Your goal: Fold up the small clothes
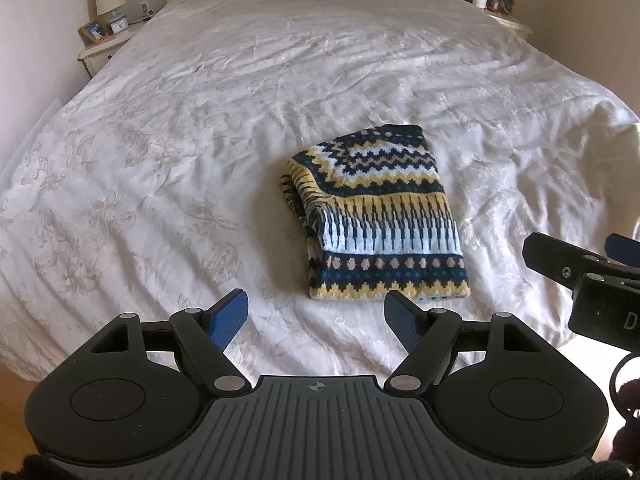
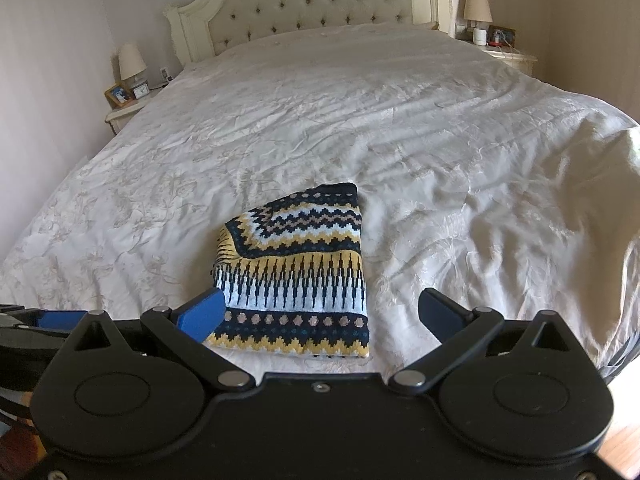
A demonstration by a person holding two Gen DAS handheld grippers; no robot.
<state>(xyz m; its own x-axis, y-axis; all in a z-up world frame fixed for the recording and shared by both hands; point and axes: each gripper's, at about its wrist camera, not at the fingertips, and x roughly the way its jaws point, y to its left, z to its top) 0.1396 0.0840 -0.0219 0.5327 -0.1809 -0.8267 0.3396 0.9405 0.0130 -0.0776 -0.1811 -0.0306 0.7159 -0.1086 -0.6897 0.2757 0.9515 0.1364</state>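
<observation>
Each black tool (image 1: 316,314) carries blue pads, silver pivot screws.

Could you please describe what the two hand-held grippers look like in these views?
Both are matte black plastic. The left hand-held gripper has two round side discs, silver pivot pins, a ribbed grey centre plate with a small crosshair mark, and blue textured finger pads. The right hand-held gripper matches, with a smooth black centre.

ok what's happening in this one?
A person holds a gripper in each hand over a bed. A patterned knit sweater lies folded on the bedspread. The left gripper and the right gripper both hover just short of it, jaws open, holding nothing. The fold looks done.
</observation>
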